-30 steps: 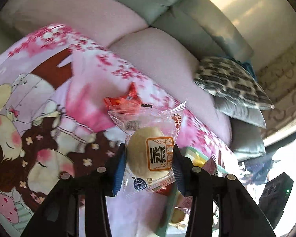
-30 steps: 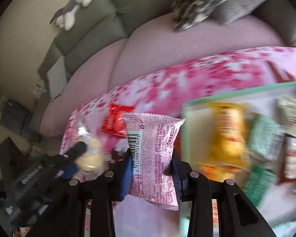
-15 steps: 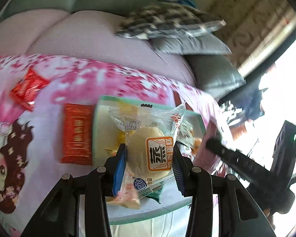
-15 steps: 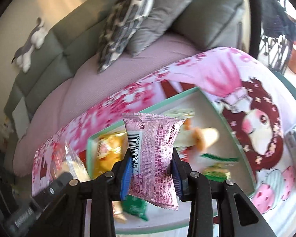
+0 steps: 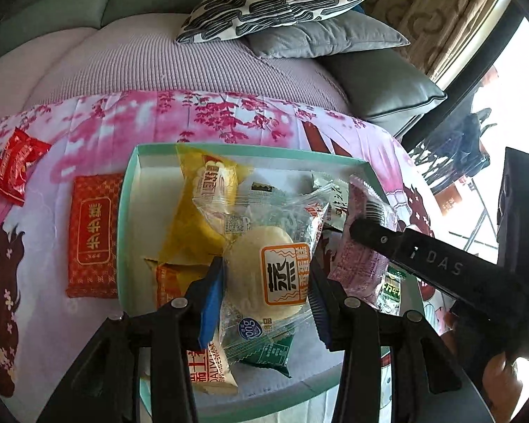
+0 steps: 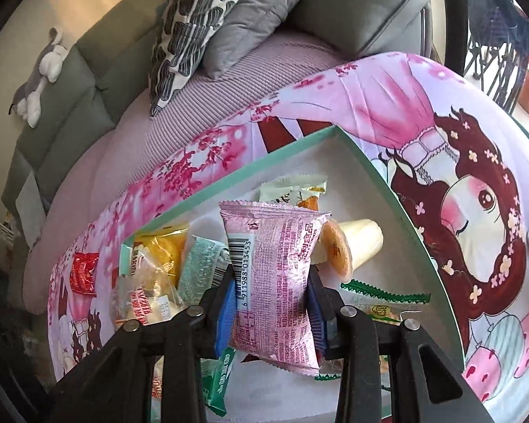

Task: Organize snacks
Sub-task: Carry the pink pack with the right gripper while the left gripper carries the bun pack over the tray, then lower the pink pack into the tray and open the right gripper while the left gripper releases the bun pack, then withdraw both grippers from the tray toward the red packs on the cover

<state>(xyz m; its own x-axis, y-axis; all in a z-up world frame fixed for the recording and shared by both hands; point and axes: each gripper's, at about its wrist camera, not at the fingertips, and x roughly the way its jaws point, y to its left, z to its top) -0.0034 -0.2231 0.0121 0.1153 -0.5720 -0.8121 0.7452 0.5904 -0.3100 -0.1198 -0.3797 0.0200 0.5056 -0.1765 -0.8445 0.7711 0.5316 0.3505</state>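
2 red packets [image 5: 91, 234] outside, 1 tray [image 5: 128, 190], 3 cushions [image 5: 282, 0].

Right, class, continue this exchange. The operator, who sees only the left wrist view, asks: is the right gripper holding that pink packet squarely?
Observer: Yes. The right gripper has both pads pressed on the pink packet, with the barcode side facing its camera.
Operator: What lies in the box beyond that packet?
Observer: A pale cup with an orange lid lies on its side in the green-rimmed box.
Operator: Anything on the sofa back?
Observer: A grey and white plush toy lies on top of it.
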